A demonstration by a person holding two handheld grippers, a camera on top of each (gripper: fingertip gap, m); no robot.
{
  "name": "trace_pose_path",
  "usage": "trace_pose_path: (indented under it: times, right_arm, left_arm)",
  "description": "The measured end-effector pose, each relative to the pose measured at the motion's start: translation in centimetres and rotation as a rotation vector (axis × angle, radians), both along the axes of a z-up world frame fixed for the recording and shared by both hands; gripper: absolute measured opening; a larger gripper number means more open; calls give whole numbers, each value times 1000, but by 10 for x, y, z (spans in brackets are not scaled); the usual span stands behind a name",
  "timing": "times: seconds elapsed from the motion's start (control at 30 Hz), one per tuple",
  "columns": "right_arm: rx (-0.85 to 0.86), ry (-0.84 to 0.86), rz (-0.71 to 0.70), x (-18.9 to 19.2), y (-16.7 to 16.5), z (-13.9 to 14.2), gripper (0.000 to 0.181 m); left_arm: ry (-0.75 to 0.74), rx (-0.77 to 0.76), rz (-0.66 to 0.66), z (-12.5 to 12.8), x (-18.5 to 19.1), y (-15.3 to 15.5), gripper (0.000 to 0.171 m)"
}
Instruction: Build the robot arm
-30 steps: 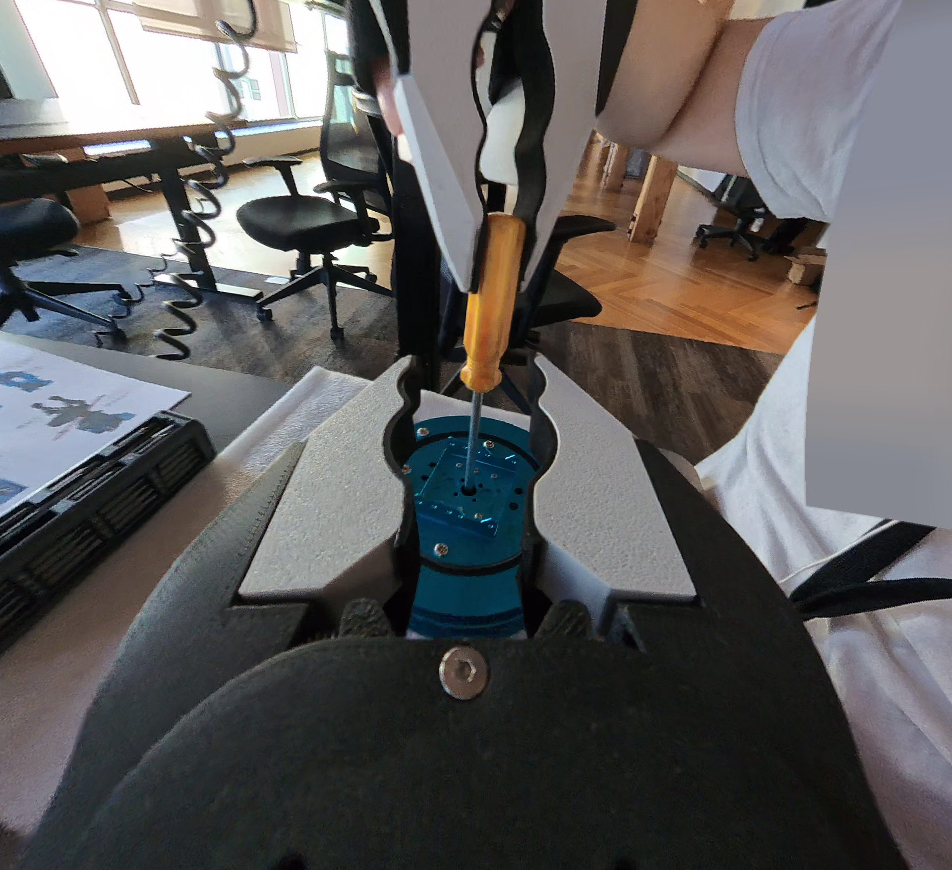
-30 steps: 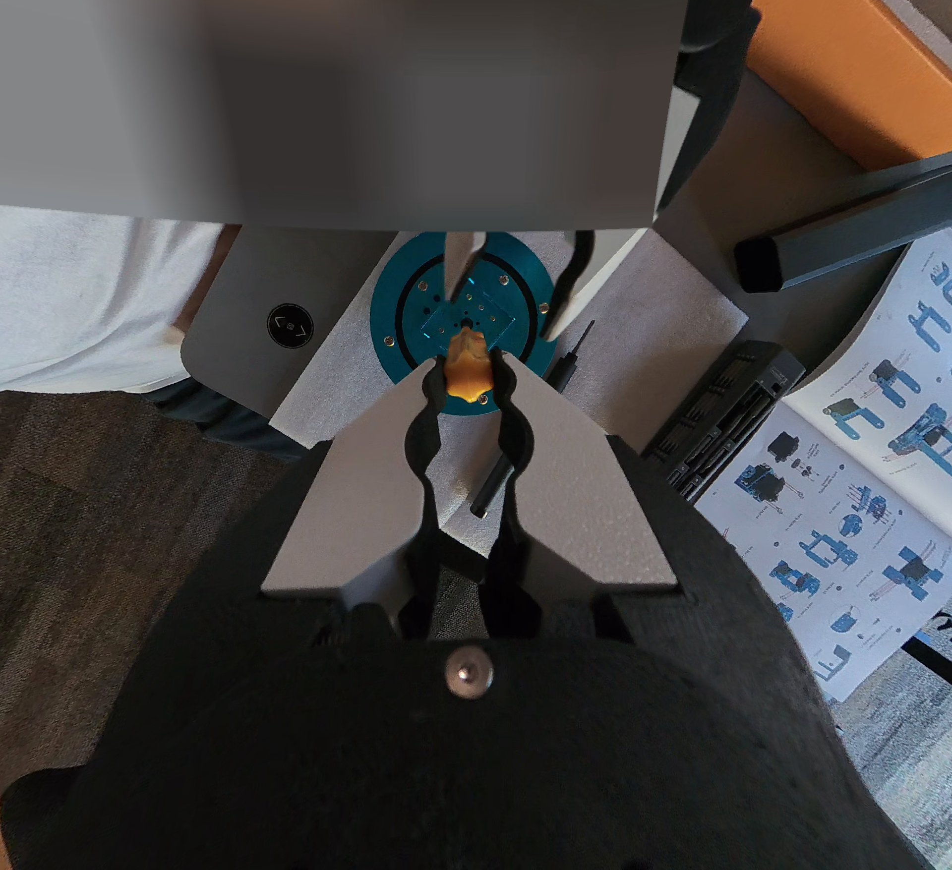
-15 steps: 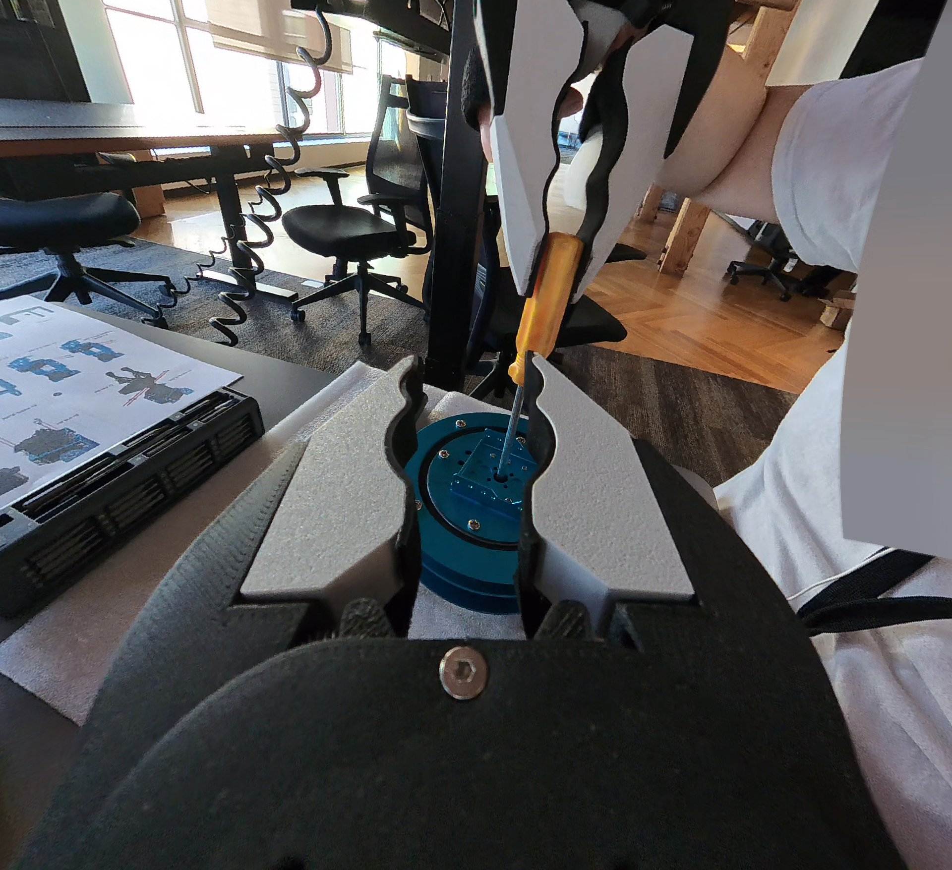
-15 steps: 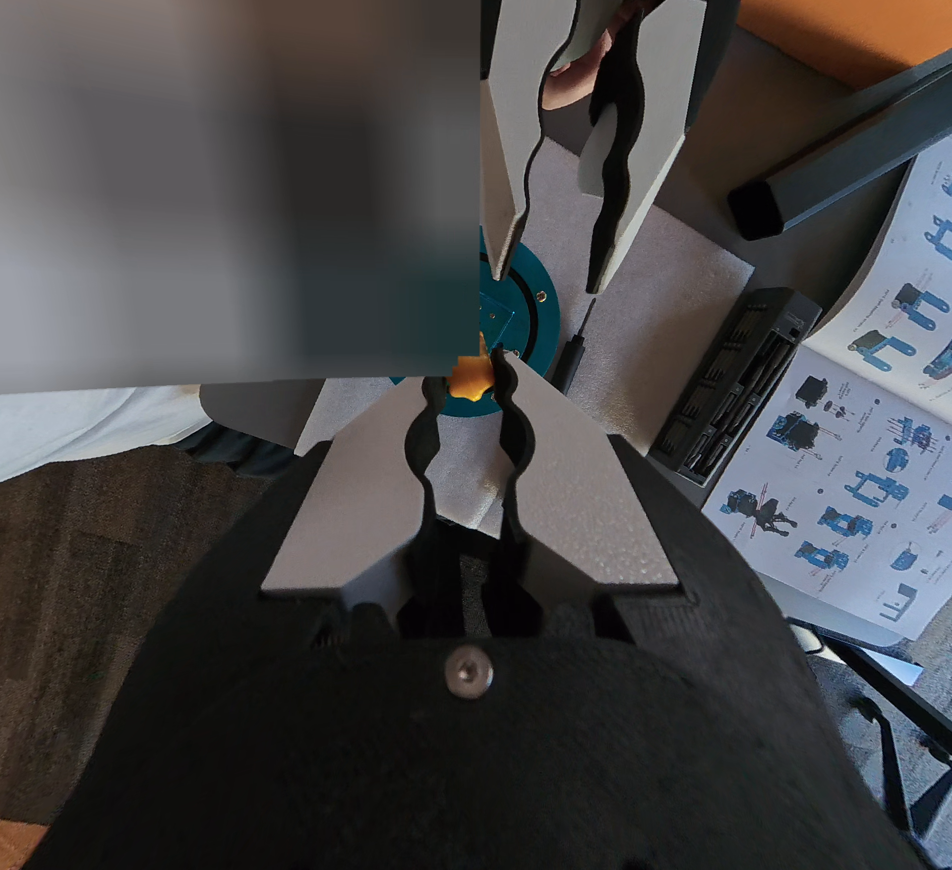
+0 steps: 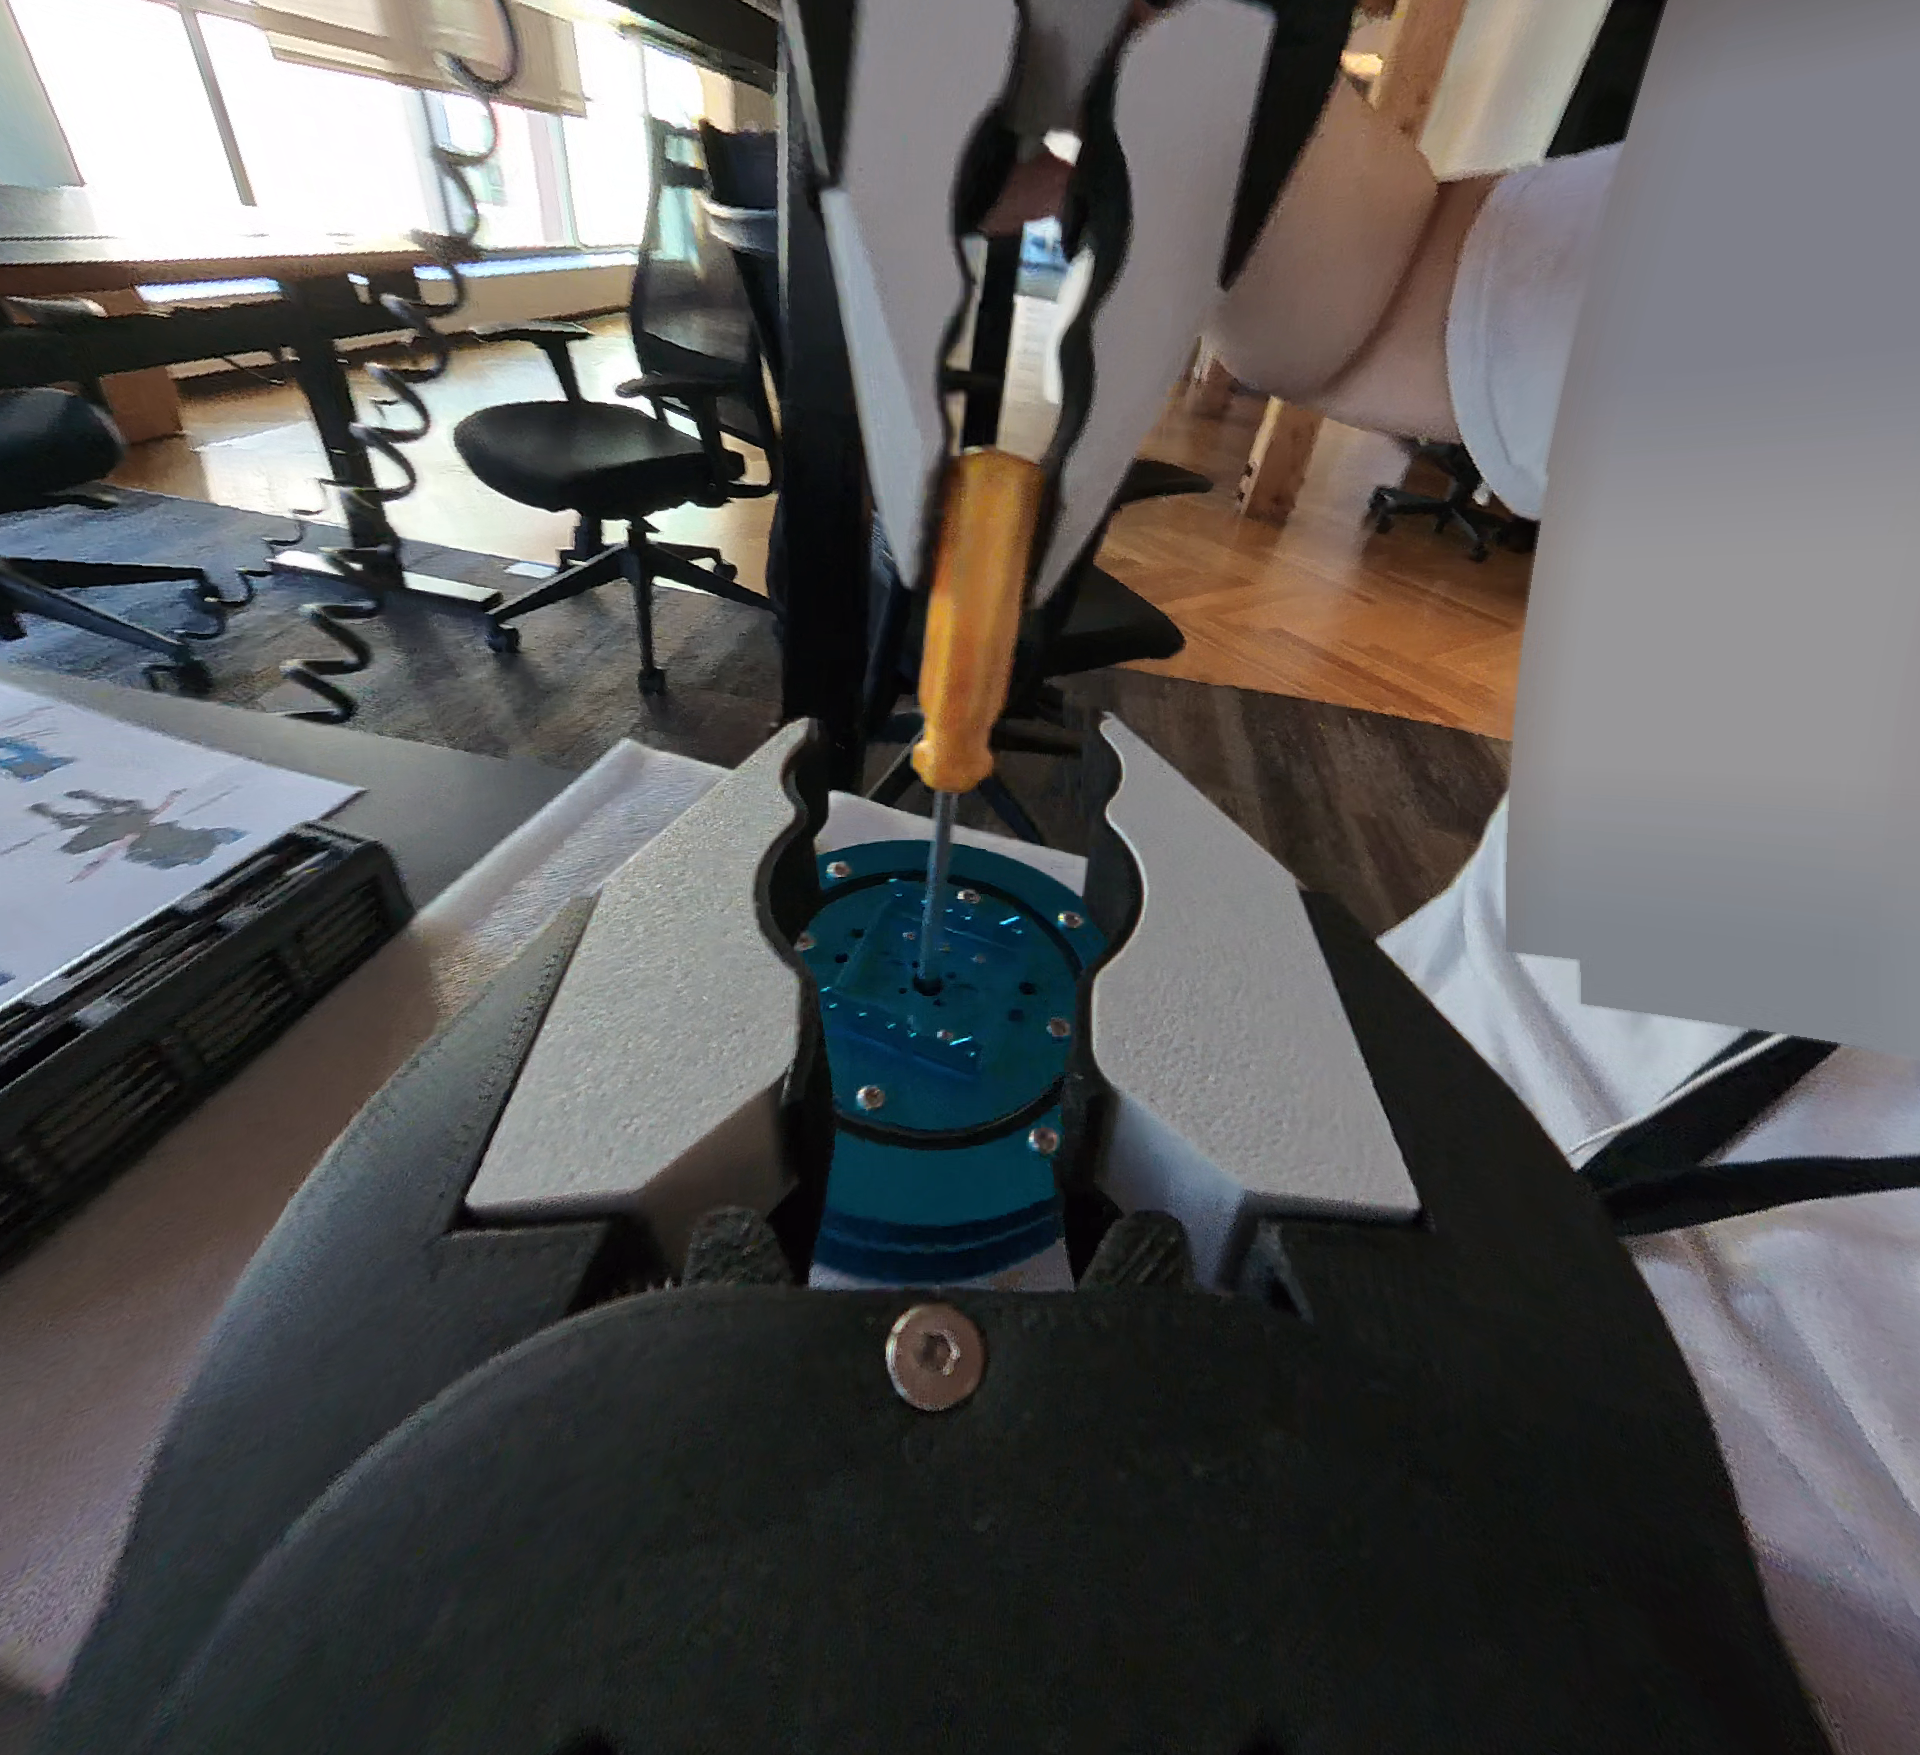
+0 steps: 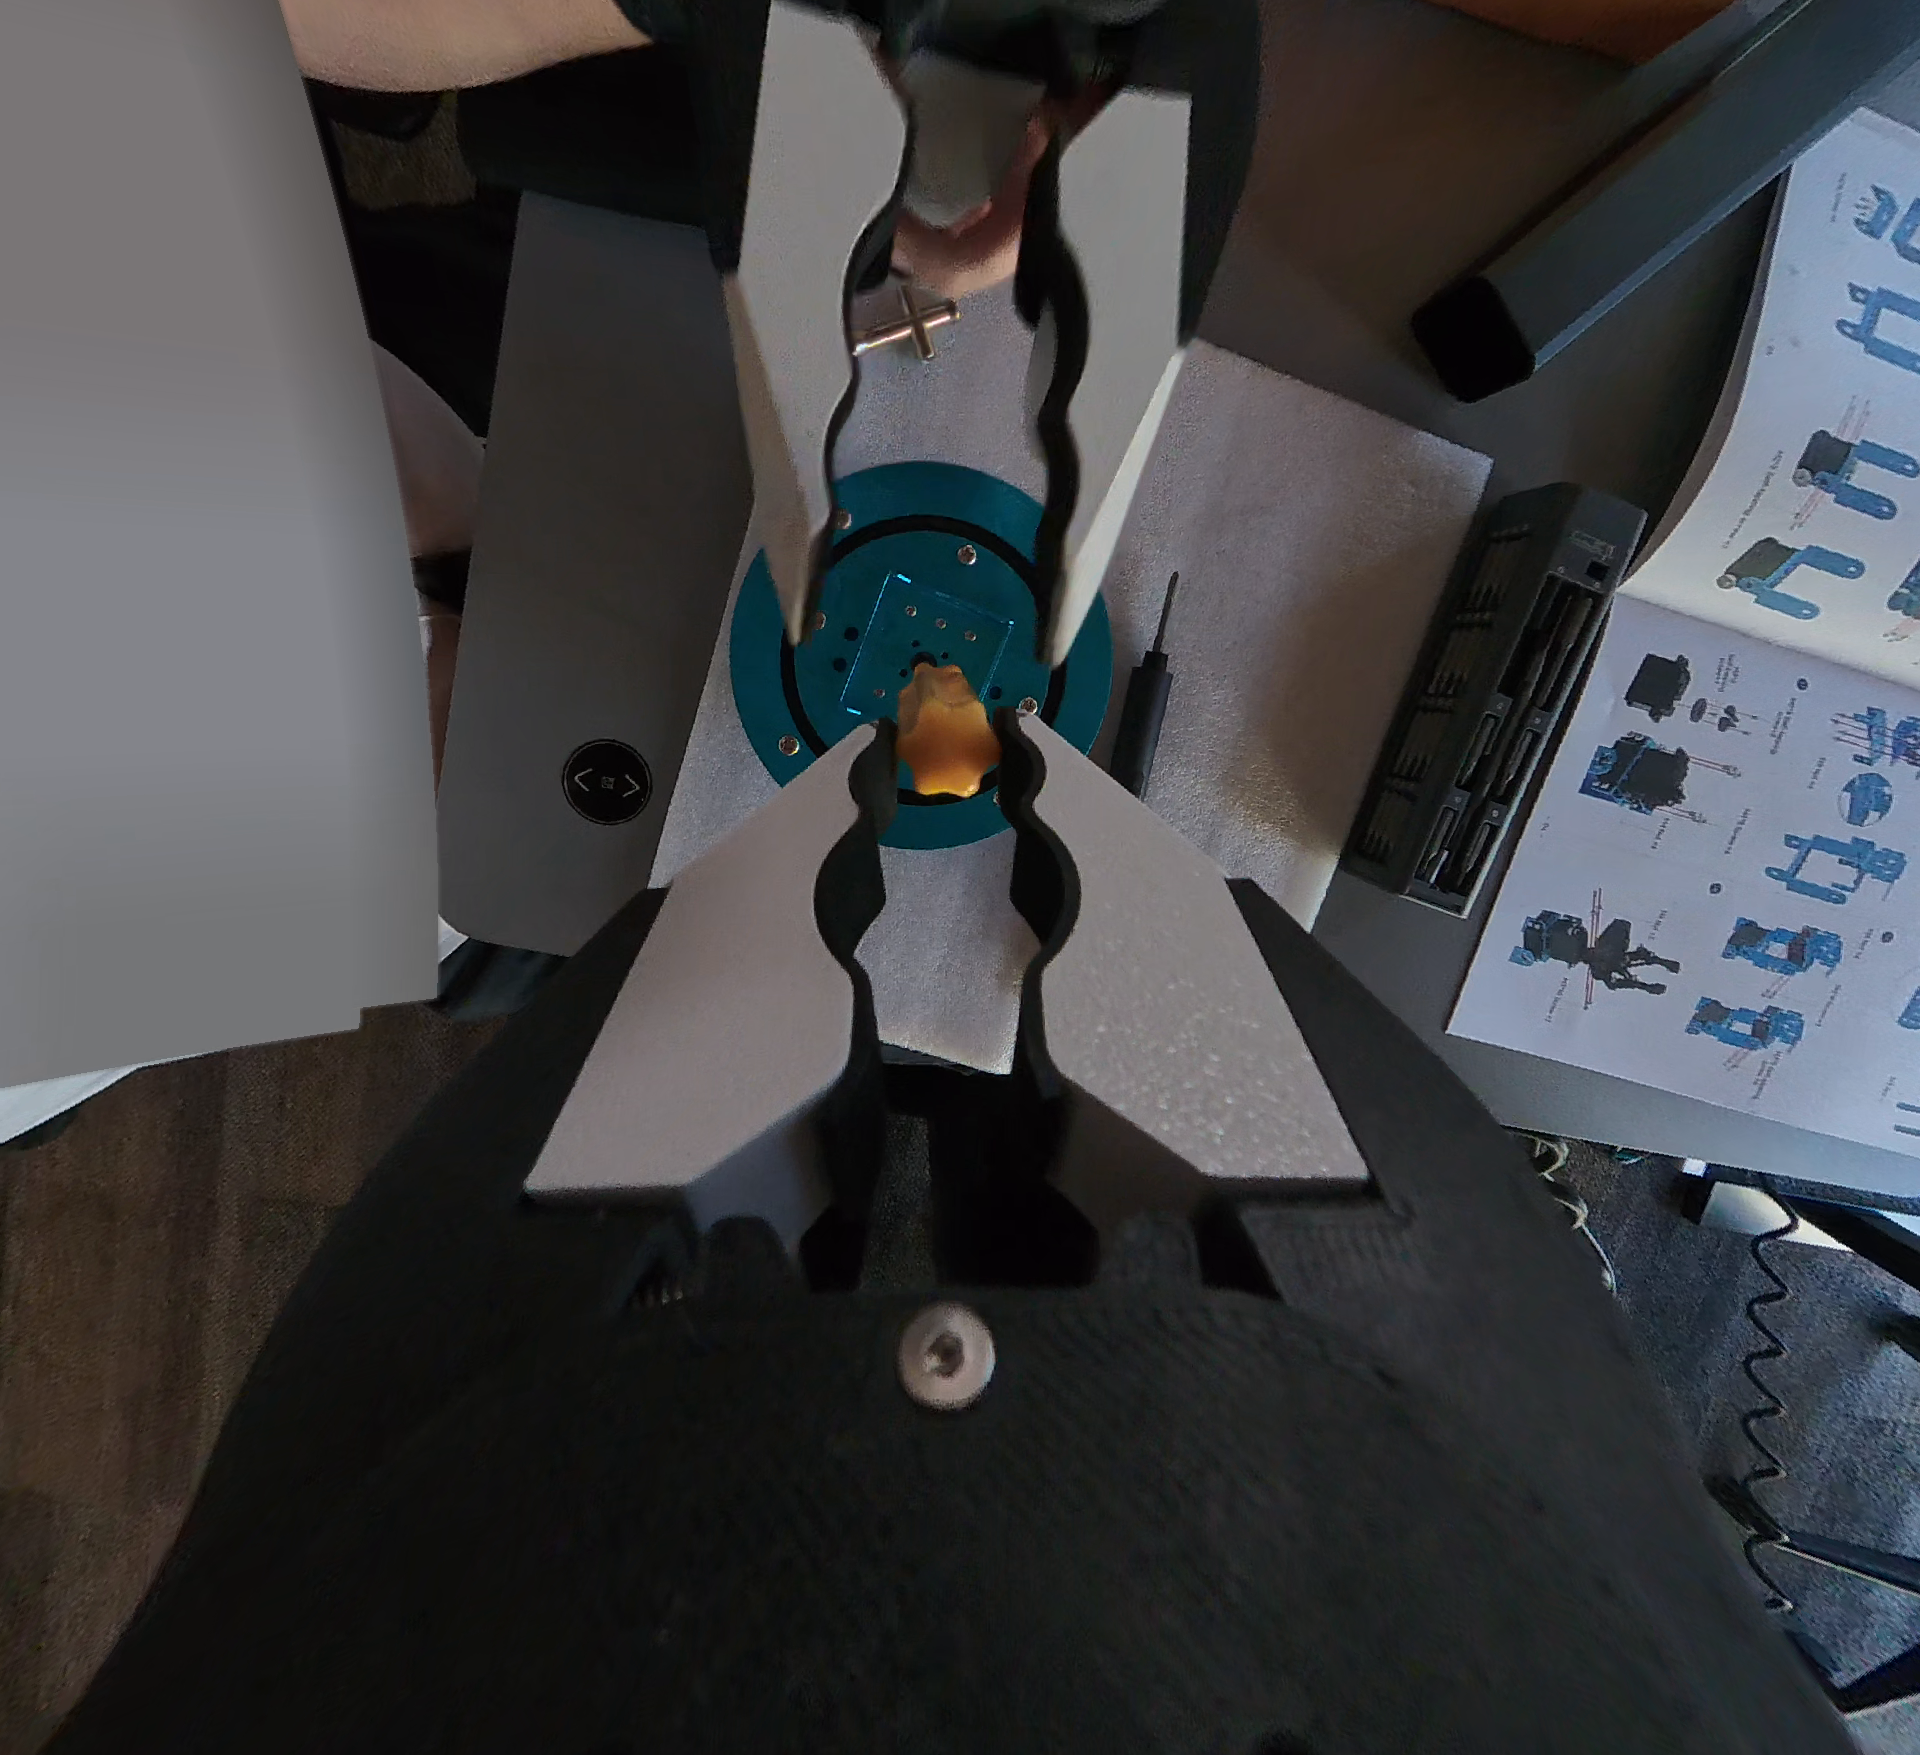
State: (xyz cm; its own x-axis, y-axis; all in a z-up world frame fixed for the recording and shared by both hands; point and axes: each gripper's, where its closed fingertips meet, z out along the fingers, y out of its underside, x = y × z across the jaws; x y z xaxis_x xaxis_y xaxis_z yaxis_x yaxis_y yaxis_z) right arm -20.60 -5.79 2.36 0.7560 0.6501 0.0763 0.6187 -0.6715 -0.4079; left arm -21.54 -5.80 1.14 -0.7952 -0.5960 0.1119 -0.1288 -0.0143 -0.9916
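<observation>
Left gripper (image 5: 948,884): I see my fingers spread on either side of the blue round metal base (image 5: 940,999), close against its rim; I cannot tell whether they actually press it.
Right gripper (image 6: 940,749): my fingers are clamped on the orange handle of the screwdriver (image 6: 938,741).
Screwdriver axis: in the left wrist view the screwdriver (image 5: 971,625) stands nearly upright, handle up, thin shaft pointing down, its tip at the dark centre hole of the blue square plate (image 5: 920,988) on the base.
Only in the left wrist view: the full length of handle and shaft, and office chairs and desks behind.
Only in the right wrist view: I look straight down the tool, so just the handle's butt end shows over the base (image 6: 920,666). The base sits on a white foam sheet (image 6: 1247,562). A small black screwdriver (image 6: 1148,697) lies just right of the base, a metal cross-shaped wrench (image 6: 906,325) beyond it between the far gripper's fingers.
Beside the foam: a black bit case (image 6: 1496,697), then an illustrated instruction sheet (image 6: 1714,718).
</observation>
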Motion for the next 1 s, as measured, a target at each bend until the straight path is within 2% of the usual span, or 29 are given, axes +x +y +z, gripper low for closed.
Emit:
trace_pose_path:
  times: [0.1, 0.2, 0.27, 0.33, 0.43, 0.53, 0.6, 0.67, 0.73, 0.8, 0.9, 1.0]
  right_arm:
    - [-2, 2, 15, -1, 1, 0, 18]
    - [-29, -20, 46, -2, 1, 2, 18]
    - [4, -10, 67, -5, 8, 18, 18]
    - [45, 33, 88, -7, 14, 40, 17]
    - [67, 44, 84, -1, 16, 62, 19]
    - [182, 80, 40, 13, 16, 71, 34]
    - [274, 152, -46, 30, 7, 65, 43]
    - [404, 260, -179, 51, -3, 50, 43]
    - [482, 474, -287, 58, -19, 24, 41]
    - [474, 741, -403, 57, -33, -6, 41]
    - [528, 1090, -521, 55, -44, -35, 34]
    - [654, 1191, -591, 61, -47, -56, 36]
  left_arm:
    - [8, 79, -40, -13, 7, -25, 45]
    - [-38, 134, 10, -11, 20, -28, 21]
    - [-86, 136, 33, 3, 22, -23, 17]
    - [-134, 75, 48, 27, 20, -16, 17]
    - [-108, 12, 44, 52, 16, -9, 16]
    - [-7, 57, 150, 54, 19, 14, 17]
    - [161, 111, 257, 33, 22, 41, 17]
    - [355, 109, 395, 2, 27, 75, 17]
    - [568, -12, 452, -31, 33, 94, 17]
    - [767, -141, 451, -64, 42, 103, 17]
    - [950, -235, 464, -104, 54, 115, 17]
    - [1006, -246, 499, -126, 62, 122, 17]
